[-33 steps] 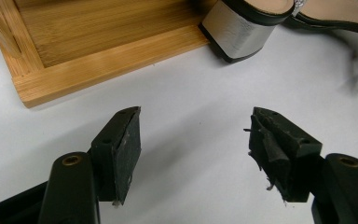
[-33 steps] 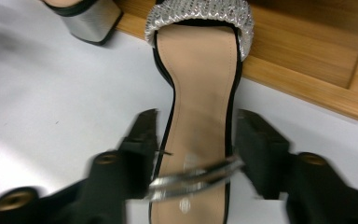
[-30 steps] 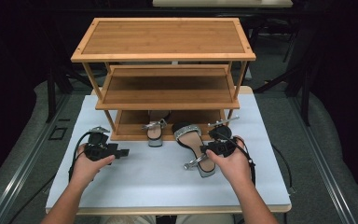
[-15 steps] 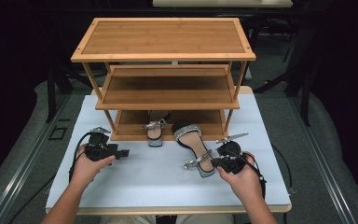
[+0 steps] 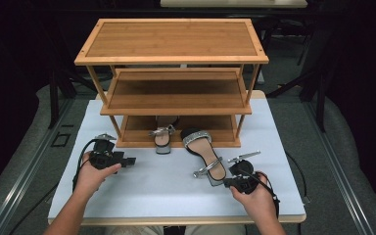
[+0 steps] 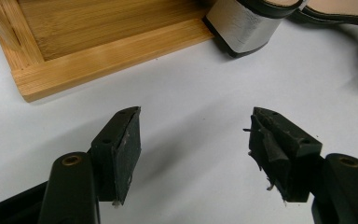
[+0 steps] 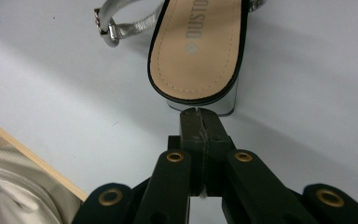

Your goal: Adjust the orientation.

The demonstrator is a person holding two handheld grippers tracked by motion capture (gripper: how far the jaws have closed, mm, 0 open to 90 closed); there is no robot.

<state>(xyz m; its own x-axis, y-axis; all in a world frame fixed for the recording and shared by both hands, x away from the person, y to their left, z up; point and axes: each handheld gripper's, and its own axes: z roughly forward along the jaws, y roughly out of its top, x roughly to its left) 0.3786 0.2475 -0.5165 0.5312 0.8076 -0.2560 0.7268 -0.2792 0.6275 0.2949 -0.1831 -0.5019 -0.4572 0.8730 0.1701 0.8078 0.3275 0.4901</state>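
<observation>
A silver-strapped sandal lies on the white table in front of the bamboo shoe rack, heel toward me. Its mate rests on the rack's bottom shelf with the heel poking out. My right gripper sits just behind the table sandal's block heel. Its jaws have just closed flat together with nothing between them, and they are shut. My left gripper hovers open over bare table left of the shelf's front corner, its pads wide apart and empty.
The rack has three tiers; the top and middle shelves carry nothing. The shelf sandal's silver heel lies ahead of the left gripper. The table's front edge runs close behind my right hand. Dark floor surrounds the table.
My right hand has drawn back from the sandal's heel toward the front edge and sunk lower, its jaws closing on nothing. The sandal and left hand stayed put.
</observation>
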